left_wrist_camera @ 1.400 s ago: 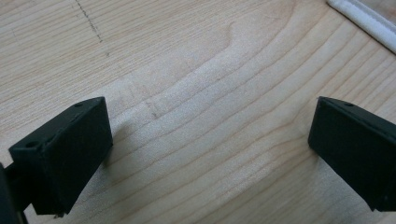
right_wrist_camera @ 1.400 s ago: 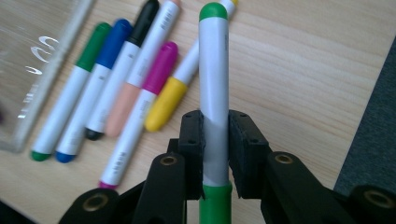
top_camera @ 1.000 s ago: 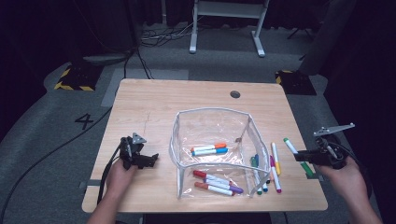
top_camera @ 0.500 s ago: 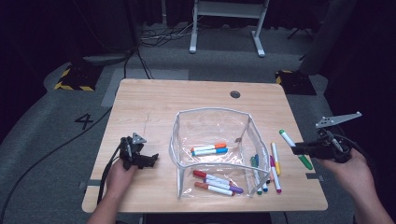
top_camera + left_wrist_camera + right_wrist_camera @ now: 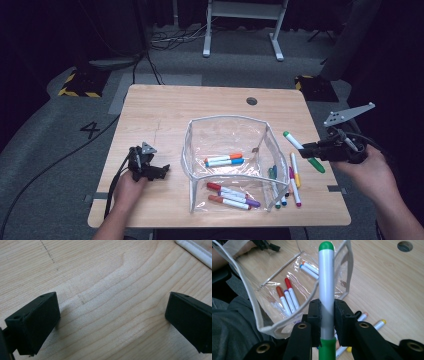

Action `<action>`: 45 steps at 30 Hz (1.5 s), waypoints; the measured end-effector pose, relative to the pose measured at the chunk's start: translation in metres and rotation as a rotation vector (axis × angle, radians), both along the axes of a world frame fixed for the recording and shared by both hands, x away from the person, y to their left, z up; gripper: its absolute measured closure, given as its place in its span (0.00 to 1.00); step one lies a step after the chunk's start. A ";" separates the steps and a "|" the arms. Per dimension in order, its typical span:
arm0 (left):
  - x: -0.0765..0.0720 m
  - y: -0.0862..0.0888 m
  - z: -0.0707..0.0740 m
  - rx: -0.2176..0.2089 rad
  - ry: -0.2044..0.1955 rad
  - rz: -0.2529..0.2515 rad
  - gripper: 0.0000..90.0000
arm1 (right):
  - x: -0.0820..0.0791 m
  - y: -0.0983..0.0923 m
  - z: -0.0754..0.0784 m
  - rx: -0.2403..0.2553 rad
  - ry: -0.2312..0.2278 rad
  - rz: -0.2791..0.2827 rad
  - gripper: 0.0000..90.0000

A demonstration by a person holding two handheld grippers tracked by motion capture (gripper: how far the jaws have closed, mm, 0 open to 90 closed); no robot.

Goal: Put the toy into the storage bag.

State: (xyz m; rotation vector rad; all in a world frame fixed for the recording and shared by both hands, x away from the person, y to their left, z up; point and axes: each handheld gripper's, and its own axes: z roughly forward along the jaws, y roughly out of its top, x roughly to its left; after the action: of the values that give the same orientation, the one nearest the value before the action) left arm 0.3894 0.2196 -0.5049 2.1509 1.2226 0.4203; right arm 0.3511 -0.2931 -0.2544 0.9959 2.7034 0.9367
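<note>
1. While the right gripper (image 5: 306, 148) clamps the green marker (image 5: 303, 151) above the table's (image 5: 160, 115) right edge — beside the clear pouch (image 5: 227, 131).
2. The left gripper (image 5: 159, 171) rests on the wood — jaws wide, empty.

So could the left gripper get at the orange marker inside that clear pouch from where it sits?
Probably not directly. The left gripper rests open beside the pouch, whose upright clear wall stands between it and the orange marker; it would have to go over the rim.
</note>
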 end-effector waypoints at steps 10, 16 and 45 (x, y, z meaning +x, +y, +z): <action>0.000 0.000 0.000 0.001 0.001 -0.001 0.00 | 0.006 0.041 0.006 -0.022 0.001 0.118 0.84; -0.002 -0.001 0.000 0.000 0.000 0.004 0.00 | 0.015 0.066 0.006 -0.045 0.011 0.181 0.85; -0.001 -0.001 0.000 -0.003 -0.002 0.001 0.00 | 0.035 0.162 -0.051 -0.190 0.145 0.370 0.85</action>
State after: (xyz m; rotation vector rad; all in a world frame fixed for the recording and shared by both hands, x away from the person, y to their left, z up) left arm 0.3883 0.2186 -0.5050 2.1470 1.2228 0.4204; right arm 0.3859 -0.1312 -0.3056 0.5583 3.0943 0.6562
